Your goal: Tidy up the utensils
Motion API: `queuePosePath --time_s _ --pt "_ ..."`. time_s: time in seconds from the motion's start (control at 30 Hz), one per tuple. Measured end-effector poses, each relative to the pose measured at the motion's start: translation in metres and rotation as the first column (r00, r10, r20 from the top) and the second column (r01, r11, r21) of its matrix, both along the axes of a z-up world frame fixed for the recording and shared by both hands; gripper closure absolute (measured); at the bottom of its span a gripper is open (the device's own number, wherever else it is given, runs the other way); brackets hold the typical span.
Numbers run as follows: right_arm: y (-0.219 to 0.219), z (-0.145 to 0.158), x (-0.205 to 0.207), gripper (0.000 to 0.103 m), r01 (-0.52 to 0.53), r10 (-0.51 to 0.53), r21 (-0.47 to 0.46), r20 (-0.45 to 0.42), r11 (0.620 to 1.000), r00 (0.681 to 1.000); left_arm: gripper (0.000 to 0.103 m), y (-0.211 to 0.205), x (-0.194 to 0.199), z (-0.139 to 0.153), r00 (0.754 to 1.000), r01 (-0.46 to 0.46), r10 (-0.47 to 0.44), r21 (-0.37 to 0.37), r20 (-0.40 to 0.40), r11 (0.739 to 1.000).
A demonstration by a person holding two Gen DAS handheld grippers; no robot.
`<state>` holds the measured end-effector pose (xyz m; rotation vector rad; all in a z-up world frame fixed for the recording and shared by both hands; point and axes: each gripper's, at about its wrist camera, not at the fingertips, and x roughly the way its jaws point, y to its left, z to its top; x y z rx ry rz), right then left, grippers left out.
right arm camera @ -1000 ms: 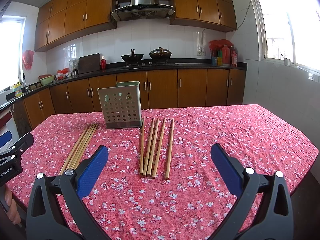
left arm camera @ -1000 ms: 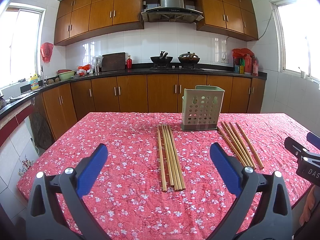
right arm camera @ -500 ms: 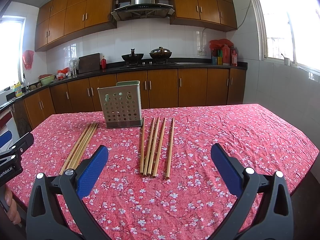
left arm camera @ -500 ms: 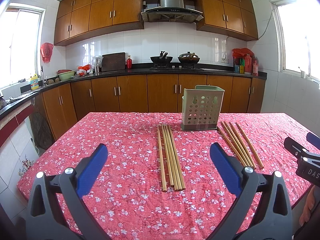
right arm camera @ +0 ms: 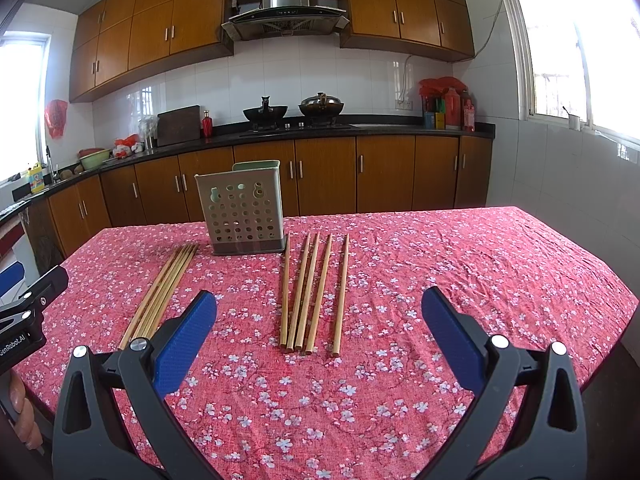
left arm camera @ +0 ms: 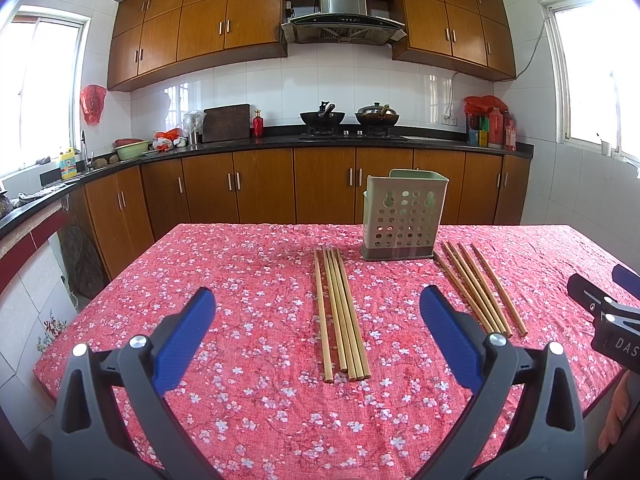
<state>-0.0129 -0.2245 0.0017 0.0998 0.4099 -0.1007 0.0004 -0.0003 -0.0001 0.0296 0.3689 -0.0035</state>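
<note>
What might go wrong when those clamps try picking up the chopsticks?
The left bundle of chopsticks lies packed tight, so the open left gripper may grab several or scatter them. The holder looks light; a clumsy drop could tip it. The wrinkled tablecloth might snag the fingers.

Kitchen with white tiled walls [left arm camera: 320,80]; wooden upper cabinets [left arm camera: 200,28] flank a steel range hood [left arm camera: 343,12], and matching base cabinets [left arm camera: 264,184] run under a black countertop [left arm camera: 440,145] that turns along the left wall. Two woks [right arm camera: 294,111] sit on the hob, with a dark cutting board [left arm camera: 226,123] and a red bottle [left arm camera: 258,124] leaning or standing at the backsplash. Bright daylight enters through windows on the left [left arm camera: 38,92] and right [right arm camera: 576,40]; in the foreground, a table carries a red floral tablecloth [right arm camera: 460,264].
</note>
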Motion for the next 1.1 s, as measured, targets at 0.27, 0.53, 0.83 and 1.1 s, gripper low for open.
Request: queuePosePath --time_s 0.27,0.53,0.83,1.1 --pt "0.0 -0.001 0.001 0.002 0.0 0.0 0.0 -0.001 1.0 1.0 0.004 0.0 0.0 0.0 1.0 0.001 -0.001 0.0 -0.001 1.0" --pt "0.0 0.0 0.001 0.002 0.002 -0.002 0.003 -0.003 1.0 1.0 0.004 0.0 0.0 0.0 1.0 0.0 0.0 0.0 -0.001 1.0" --pt "-0.002 -0.004 0.001 0.002 0.003 -0.003 0.005 -0.006 1.0 1.0 0.004 0.0 0.0 0.0 1.0 0.0 0.0 0.0 -0.003 1.0" --pt "-0.011 -0.011 0.014 0.002 0.0 0.004 0.049 -0.067 0.999 0.998 0.004 0.008 0.019 -0.014 0.996 -0.043 0.043 -0.002 -0.079 0.999"
